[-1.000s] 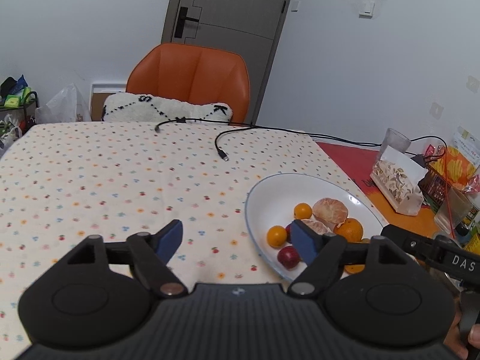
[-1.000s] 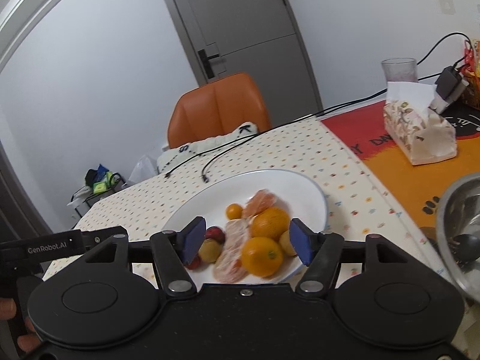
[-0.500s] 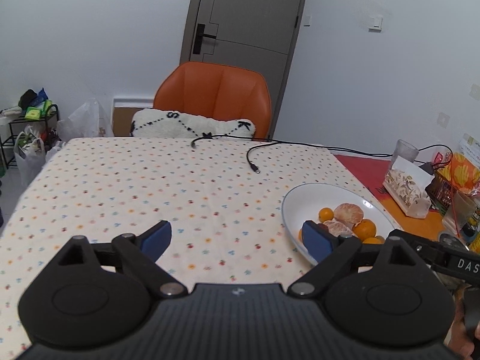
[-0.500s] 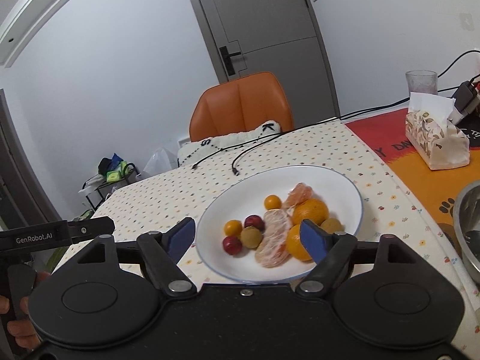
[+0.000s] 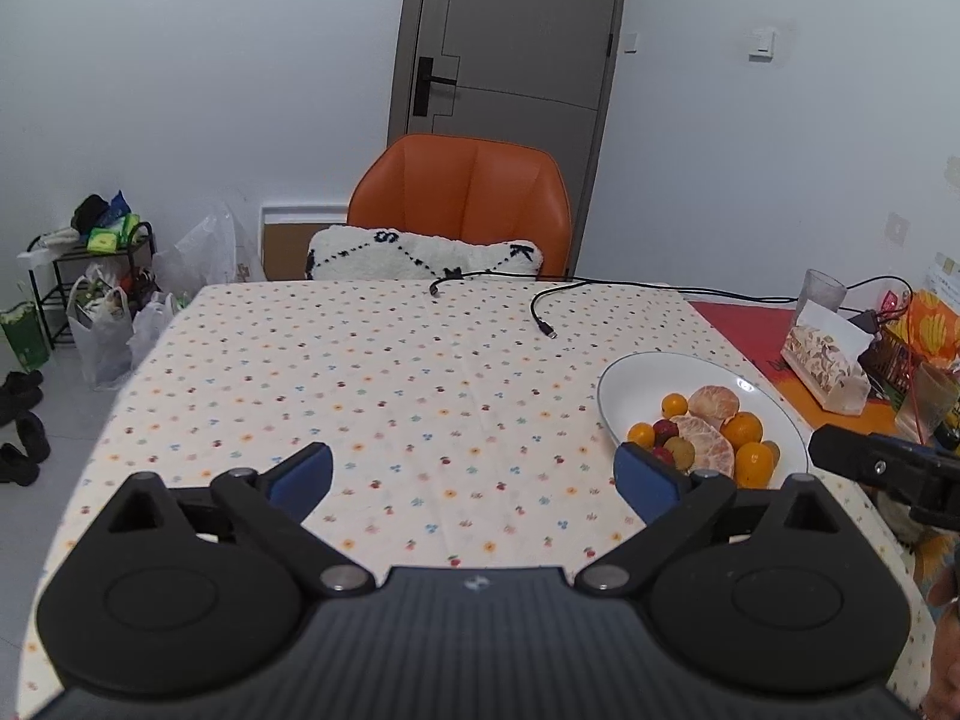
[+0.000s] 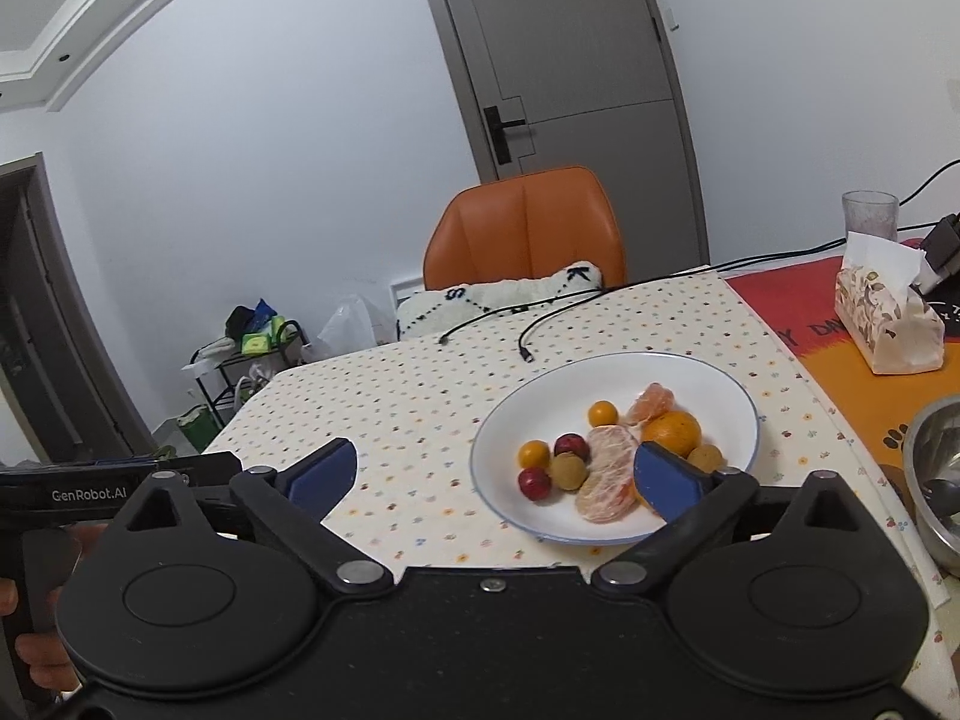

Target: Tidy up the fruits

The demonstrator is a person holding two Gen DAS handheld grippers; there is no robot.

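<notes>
On the dotted tablecloth [image 5: 372, 396] sits the white plate [image 6: 708, 373], my landmark, and every fruit I can see lies piled inside it: oranges [image 6: 671, 432], peeled segments [image 6: 606, 474], small red [image 6: 534, 483] and brownish ones. My right gripper [image 6: 497, 474] hangs just before the plate's near rim, fingers spread wide, holding nothing. My left gripper [image 5: 474, 477] floats over bare cloth to the plate's left, equally spread and empty. I judge we are between picks, with sorting not yet begun. Next I should lower the right fingers around one small fruit at the plate's near-left side, avoiding the soft segments beside it.
</notes>
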